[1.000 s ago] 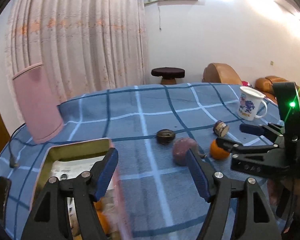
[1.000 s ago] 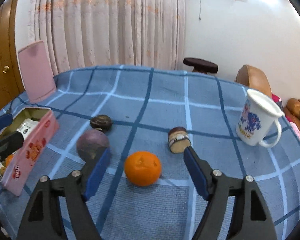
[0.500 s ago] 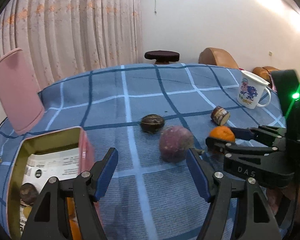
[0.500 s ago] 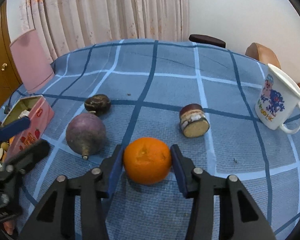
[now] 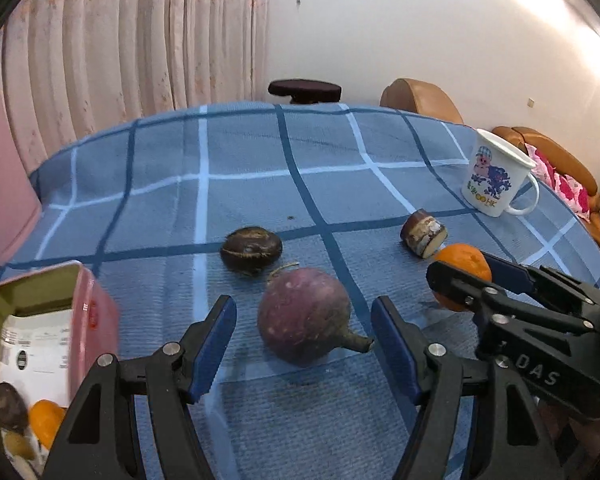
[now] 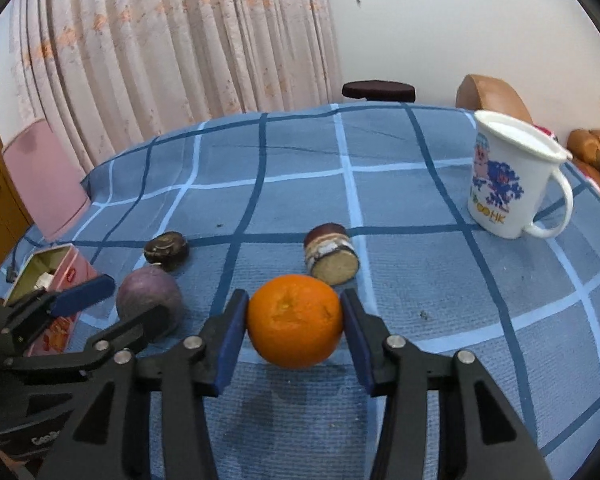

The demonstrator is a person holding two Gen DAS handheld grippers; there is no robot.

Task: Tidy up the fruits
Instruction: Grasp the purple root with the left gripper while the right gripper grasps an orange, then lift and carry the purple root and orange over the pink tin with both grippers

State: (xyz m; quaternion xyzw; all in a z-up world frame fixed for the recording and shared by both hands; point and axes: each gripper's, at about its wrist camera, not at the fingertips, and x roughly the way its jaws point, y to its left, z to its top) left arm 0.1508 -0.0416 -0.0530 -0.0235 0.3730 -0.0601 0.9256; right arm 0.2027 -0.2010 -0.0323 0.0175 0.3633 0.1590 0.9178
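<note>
An orange (image 6: 296, 320) sits between the blue pads of my right gripper (image 6: 293, 297), which press on both its sides. The same grip shows at the right of the left wrist view, on the orange (image 5: 462, 258). A round purple fruit (image 5: 304, 316) with a short stem lies on the blue checked cloth between the fingers of my left gripper (image 5: 303, 309). That gripper is open, with a gap on each side of the fruit. A pink tin box (image 5: 96, 312) stands open at the left, with an orange piece and a dark fruit inside.
A dark brown fruit (image 5: 251, 248) lies just behind the purple one. A short cut roll (image 6: 332, 258) lies behind the orange. A white printed mug (image 6: 508, 184) stands far right. A pink panel (image 5: 4, 184) leans at the table's left edge; sofas lie beyond.
My right gripper has shut on the orange. My left gripper has swung right from the pink tin and come down around the purple fruit, still open.
</note>
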